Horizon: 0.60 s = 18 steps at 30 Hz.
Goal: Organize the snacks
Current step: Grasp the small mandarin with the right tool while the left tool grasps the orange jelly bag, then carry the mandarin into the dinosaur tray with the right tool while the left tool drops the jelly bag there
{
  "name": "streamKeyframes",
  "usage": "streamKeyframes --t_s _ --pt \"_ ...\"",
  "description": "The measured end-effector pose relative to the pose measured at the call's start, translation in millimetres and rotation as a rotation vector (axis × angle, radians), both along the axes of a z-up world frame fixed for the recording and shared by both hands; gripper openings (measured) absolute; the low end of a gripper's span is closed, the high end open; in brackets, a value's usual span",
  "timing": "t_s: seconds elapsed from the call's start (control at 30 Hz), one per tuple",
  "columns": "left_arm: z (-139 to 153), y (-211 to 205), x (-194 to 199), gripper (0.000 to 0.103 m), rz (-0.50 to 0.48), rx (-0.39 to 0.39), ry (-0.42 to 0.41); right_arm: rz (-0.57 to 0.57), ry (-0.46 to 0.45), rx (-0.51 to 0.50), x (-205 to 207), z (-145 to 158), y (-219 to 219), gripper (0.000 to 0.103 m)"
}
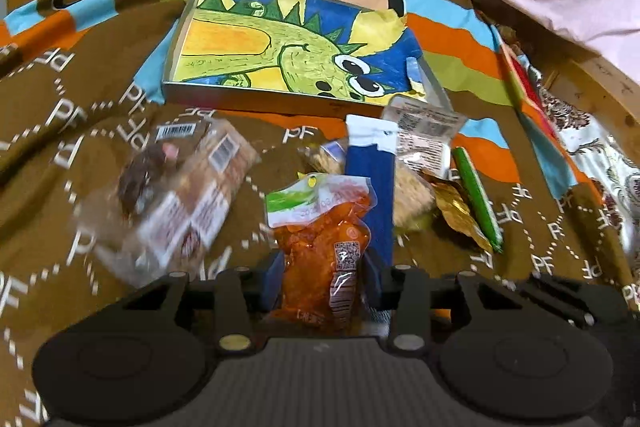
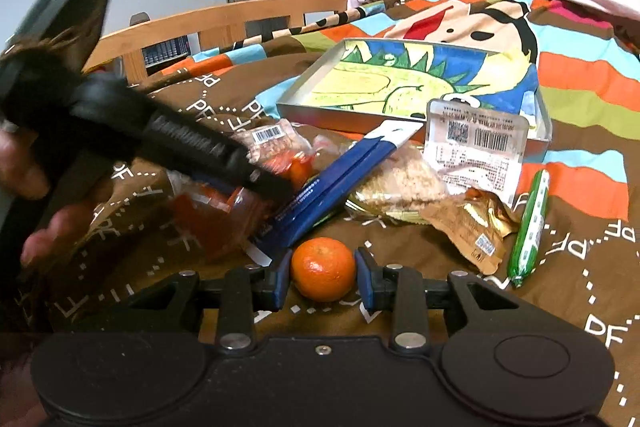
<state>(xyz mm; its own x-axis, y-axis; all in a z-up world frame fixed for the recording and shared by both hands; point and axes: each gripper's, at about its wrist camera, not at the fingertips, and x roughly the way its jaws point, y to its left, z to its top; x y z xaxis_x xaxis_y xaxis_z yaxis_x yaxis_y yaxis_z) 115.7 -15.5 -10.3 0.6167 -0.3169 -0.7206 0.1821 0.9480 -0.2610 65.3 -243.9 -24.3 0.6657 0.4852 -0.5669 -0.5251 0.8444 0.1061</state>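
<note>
Orange snack pouch [image 1: 320, 251] stands lengthwise between left fingers [image 1: 276, 277], pointing away.

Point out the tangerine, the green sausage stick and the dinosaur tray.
tangerine [image 2: 323, 268]: right wrist view, middle of its peel.
green sausage stick [image 2: 529, 227]: right wrist view, middle of its wrapper.
dinosaur tray [image 1: 256, 102]: left wrist view, its near metal wall.
</note>
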Motion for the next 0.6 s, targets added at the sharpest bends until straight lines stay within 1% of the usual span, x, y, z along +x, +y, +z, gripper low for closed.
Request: streamKeyframes --t_s 0.13,0.3,0.43,0.6 --pt "2 3 -15 0.045 0.010 -0.043 0.008 0.002 -0.023 -0.004 -2 5 0 0.036" --pt "-1 5 -27 0.045 0.042 -0.065 0.019 -0.003 -0.050 -0.021 -7 11 1 0.036" --pt "-10 3 -29 0.045 0.051 -0.034 0.039 -0.014 -0.068 -0.034 -13 17 -2 0.036" --pt "-10 1 -24 0.045 0.060 -0.029 0.055 -0.033 -0.087 -0.054 -19 22 -10 0.036"
